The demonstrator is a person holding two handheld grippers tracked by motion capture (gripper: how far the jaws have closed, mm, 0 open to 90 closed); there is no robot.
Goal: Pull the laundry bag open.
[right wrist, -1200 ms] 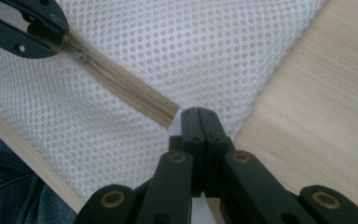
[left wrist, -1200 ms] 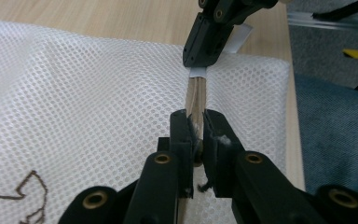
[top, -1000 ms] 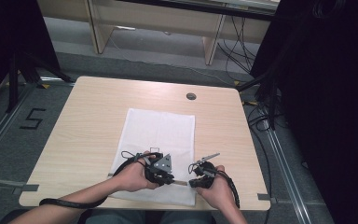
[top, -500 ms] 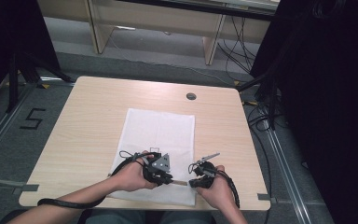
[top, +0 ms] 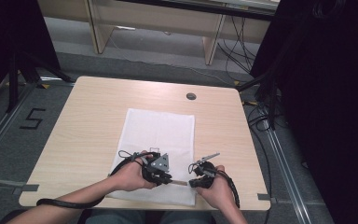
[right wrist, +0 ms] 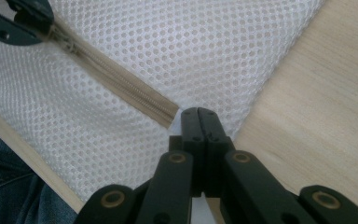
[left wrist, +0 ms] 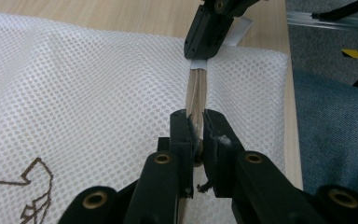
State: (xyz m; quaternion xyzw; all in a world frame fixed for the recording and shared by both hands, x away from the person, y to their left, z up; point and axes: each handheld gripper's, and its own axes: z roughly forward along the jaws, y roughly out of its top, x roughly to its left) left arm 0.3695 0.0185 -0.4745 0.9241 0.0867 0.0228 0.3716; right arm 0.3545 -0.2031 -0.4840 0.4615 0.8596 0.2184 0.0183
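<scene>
- Mesh bag [top: 161, 140] flat on bench [top: 88, 121], zipper [left wrist: 196, 91] running between both tongs.
- Left tongs [left wrist: 195, 122] nipped on zip pull; right tongs [right wrist: 199, 114] fully closed, pinching bag's end.
- Risk: pull slips out; thin, small bite.

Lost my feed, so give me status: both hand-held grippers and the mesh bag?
Left hand-held gripper shut on zipper. Right hand-held gripper shut on mesh bag at zipper's end. Bag flat on table. Nothing in the way.
</scene>
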